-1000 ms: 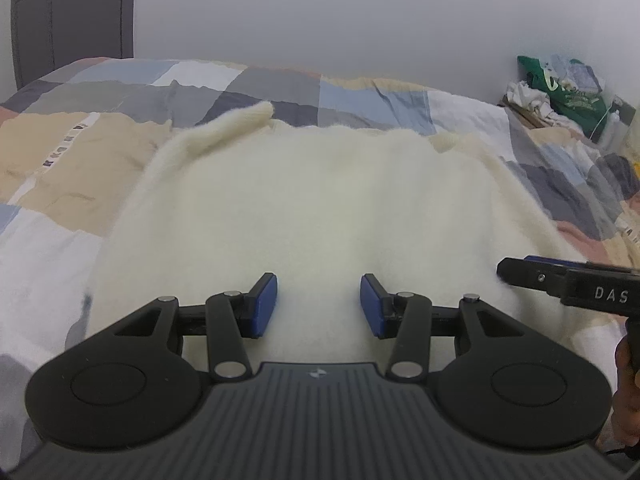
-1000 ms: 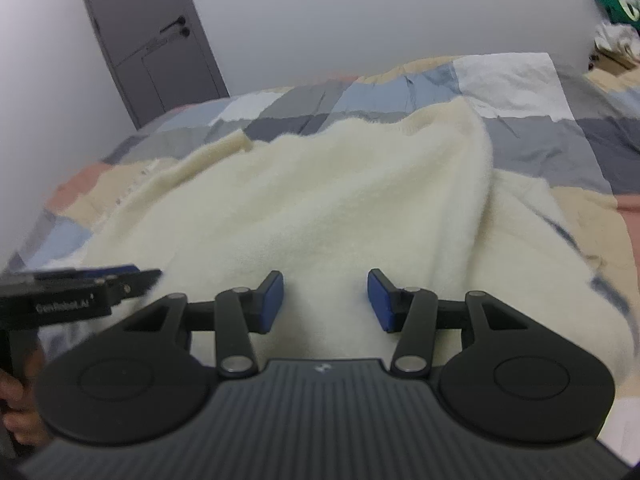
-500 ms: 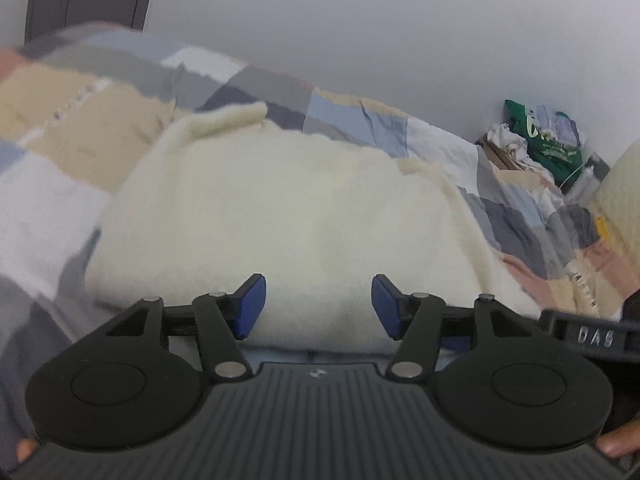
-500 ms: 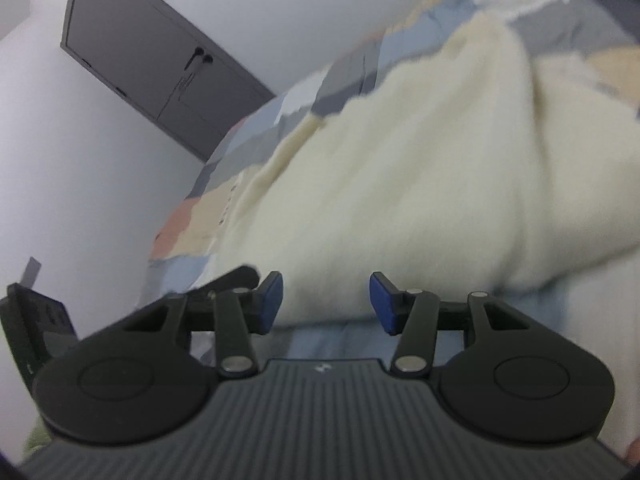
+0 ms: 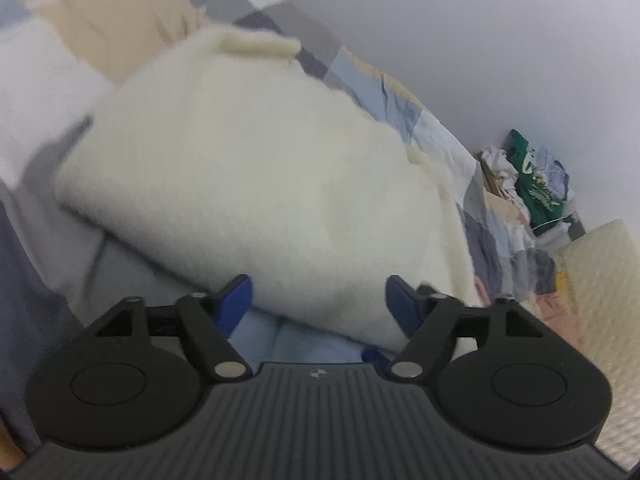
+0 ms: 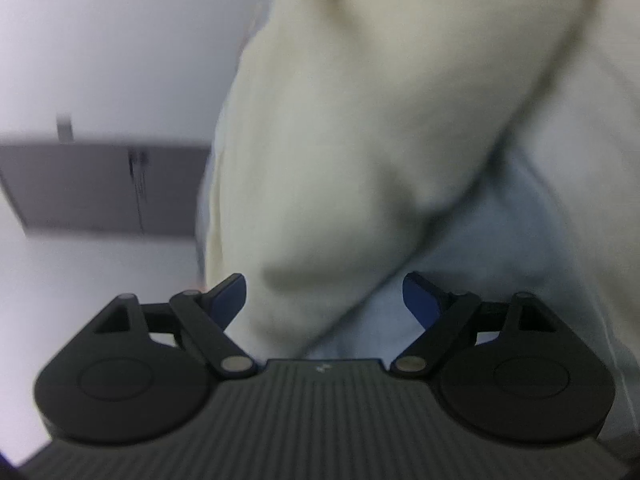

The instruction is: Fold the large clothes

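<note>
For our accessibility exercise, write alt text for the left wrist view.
A thick cream fleece garment lies on a patchwork bedspread, its near edge between the left gripper's blue pads, whose jaws have just been opening and do not press it. A heap of clothes sits by the white wall.

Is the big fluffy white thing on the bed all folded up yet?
Not yet. Done: the fluffy cream fleece garment already lies doubled over on the patchwork bedspread, with a thick folded edge nearest the camera. In hand: the left tongs and right tongs have just been opening, with the near edge between them but not pinched. Left: grip that edge and fold again.
</note>
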{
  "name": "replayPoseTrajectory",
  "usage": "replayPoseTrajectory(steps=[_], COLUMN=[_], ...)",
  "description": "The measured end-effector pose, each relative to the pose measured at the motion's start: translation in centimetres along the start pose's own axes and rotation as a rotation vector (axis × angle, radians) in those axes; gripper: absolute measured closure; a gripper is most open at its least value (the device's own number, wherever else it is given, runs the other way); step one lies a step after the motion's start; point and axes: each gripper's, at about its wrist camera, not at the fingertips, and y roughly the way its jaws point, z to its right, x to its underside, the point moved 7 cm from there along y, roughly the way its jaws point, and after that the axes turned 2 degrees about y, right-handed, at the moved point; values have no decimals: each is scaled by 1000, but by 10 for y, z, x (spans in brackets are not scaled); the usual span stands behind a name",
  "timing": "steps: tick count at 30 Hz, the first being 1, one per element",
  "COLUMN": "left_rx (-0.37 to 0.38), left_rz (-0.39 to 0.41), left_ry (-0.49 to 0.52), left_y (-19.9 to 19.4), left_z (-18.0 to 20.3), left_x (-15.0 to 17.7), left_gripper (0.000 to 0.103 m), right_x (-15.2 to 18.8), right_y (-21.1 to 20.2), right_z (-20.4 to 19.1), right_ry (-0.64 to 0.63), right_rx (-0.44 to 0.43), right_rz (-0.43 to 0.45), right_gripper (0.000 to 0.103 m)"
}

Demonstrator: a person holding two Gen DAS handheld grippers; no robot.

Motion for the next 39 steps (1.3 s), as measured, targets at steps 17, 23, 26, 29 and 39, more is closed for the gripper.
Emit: replayPoseTrajectory(steps=[17, 23, 26, 29, 39], left_rx=[124, 134, 134, 112, -77], left_rz=[-90, 46, 100, 125, 252], left_ry=[-362, -519, -574, -544, -268], left_y=[38, 35, 39, 47, 40], left_z=[-39, -65, -73, -69, -26], left_x=[1, -16, -21, -27, -31], left_gripper=[14, 14, 15, 17, 64], right_x=[-21, -22, -23, -32, -37], right_y=[-24, -29, -26, -18, -19], right_z=[-17, -11, -1, 9, -8], right_ry=[74, 91, 92, 103, -71], right_rx=[-151, -153, -105, -49, 42], right_rz=[58, 70, 91, 118, 163], right_gripper=[14, 14, 15, 24, 53])
